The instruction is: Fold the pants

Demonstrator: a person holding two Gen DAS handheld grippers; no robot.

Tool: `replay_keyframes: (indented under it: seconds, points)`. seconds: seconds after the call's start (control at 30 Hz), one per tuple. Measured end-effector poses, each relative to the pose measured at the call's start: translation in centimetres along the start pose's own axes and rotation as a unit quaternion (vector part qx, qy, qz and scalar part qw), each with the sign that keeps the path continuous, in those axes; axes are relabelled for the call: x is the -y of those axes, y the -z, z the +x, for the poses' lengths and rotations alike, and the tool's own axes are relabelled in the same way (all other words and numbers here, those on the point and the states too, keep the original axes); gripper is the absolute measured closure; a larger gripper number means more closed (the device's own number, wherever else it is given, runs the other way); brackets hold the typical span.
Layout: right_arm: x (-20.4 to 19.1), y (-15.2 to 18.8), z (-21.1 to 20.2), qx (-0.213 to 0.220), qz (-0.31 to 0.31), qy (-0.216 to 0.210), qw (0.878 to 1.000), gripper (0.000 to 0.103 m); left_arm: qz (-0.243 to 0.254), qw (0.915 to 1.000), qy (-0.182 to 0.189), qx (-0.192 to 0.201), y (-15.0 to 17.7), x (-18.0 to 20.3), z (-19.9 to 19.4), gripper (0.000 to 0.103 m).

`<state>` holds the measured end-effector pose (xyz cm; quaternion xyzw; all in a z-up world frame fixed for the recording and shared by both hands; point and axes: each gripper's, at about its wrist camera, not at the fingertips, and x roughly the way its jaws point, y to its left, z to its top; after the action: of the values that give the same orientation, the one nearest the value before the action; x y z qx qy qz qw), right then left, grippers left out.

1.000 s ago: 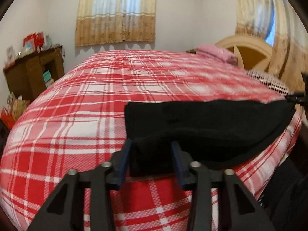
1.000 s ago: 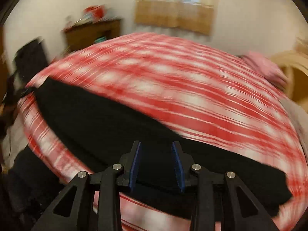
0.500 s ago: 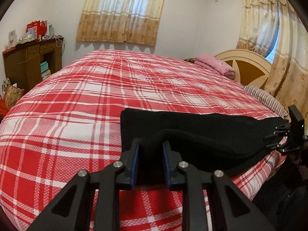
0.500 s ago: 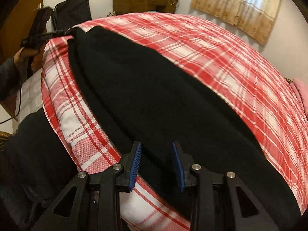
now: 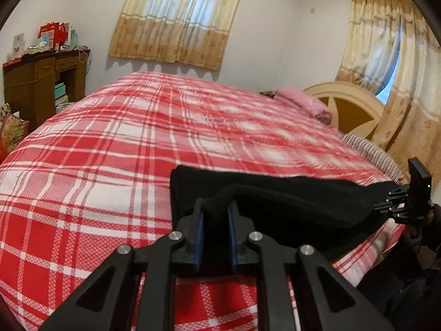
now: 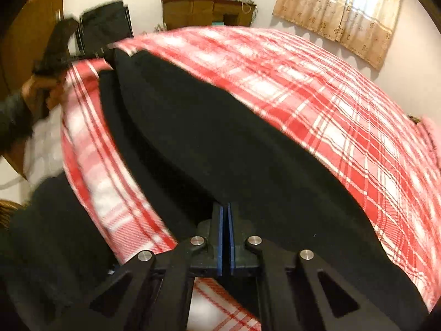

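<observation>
Your left gripper (image 5: 215, 215) and right gripper (image 6: 225, 215) each pinch the long black fabric pants (image 5: 289, 201) on the red plaid bed (image 5: 110, 151); end-to-end folding remains.

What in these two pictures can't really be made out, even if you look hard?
- Left wrist view: the near edge of the black pants, hidden behind the left gripper.
- Right wrist view: whether cloth sits between the shut right gripper jaws; black on black.
- Right wrist view: the person's hand at the left edge, motion-blurred.
- Both views: items on the wooden desk, too small.
</observation>
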<state>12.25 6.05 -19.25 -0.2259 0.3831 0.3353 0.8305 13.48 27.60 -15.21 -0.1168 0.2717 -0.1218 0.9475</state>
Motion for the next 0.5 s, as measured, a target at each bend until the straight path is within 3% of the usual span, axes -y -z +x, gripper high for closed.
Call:
replay_keyframes:
  seconds: [0.1, 0.2, 0.33, 0.37, 0.5]
  points:
    - [-0.8, 0.4, -0.4, -0.008, -0.010, -0.009, 1.000, 0.100, -0.007, 0.9998, 0.012, 0.013, 0.2, -0.4, -0.9, 0.087]
    - [-1.9, 2.0, 1.0, -0.033, -0.019, -0.021, 0.999, 0.100, -0.017, 0.9997, 0.018, 0.000, 1.5, -1.0, -0.8, 0.087]
    - [-1.8, 3.0, 3.4, -0.060, -0.012, -0.028, 0.998, 0.099, -0.019, 0.9996, 0.014, -0.017, 2.8, -1.4, -0.2, 0.087]
    - [-1.6, 3.1, 3.8, -0.064, -0.008, -0.030, 0.997, 0.099, -0.021, 0.9996, 0.008, -0.019, 3.0, -1.6, -0.2, 0.083]
    - [-1.1, 3.2, 3.6, -0.063, 0.001, -0.039, 0.997, 0.095, -0.020, 0.9995, -0.005, -0.025, 3.0, -2.0, -0.8, 0.081]
